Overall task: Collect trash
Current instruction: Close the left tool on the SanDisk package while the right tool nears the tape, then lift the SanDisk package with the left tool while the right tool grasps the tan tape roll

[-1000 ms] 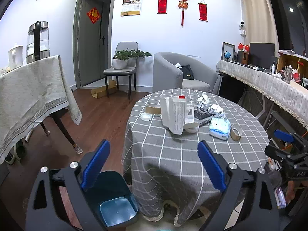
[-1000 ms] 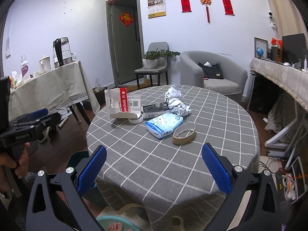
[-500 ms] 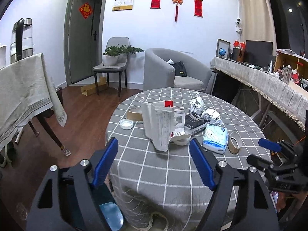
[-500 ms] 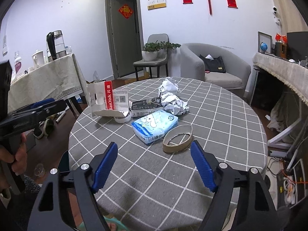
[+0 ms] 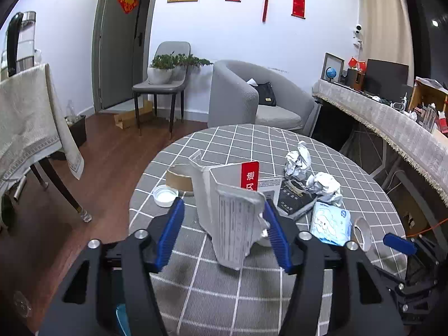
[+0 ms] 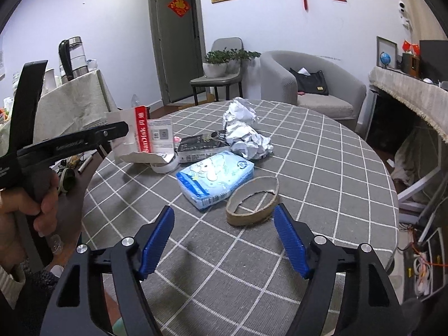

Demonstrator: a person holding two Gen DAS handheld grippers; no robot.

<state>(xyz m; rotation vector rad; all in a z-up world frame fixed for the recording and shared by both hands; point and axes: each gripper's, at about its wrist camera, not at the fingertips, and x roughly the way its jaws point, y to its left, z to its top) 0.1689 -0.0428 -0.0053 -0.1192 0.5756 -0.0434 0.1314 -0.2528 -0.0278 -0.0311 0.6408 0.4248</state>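
Observation:
Trash lies on a round table with a grey checked cloth (image 5: 252, 294). A torn white package with a red stripe (image 5: 232, 210) stands upright between the open jaws of my left gripper (image 5: 224, 232); whether the right pad touches it I cannot tell. It also shows in the right wrist view (image 6: 142, 137). My right gripper (image 6: 224, 240) is open just short of a cardboard tape ring (image 6: 252, 200). Beside the ring lie a blue tissue pack (image 6: 215, 177), crumpled paper balls (image 6: 246, 131) and a black box (image 6: 201, 145).
A second tape ring (image 5: 179, 180) and a white lid (image 5: 165, 196) sit at the table's left side. A teal bin (image 5: 123, 319) shows below the left gripper. A cloth-covered side table (image 5: 25, 128) stands left, an armchair (image 5: 252, 98) behind, a long counter (image 5: 392, 123) right.
Both grippers have moved forward over the table. The left now has the white package between its jaws; the right has come up to the cardboard ring. Both jaws have narrowed.

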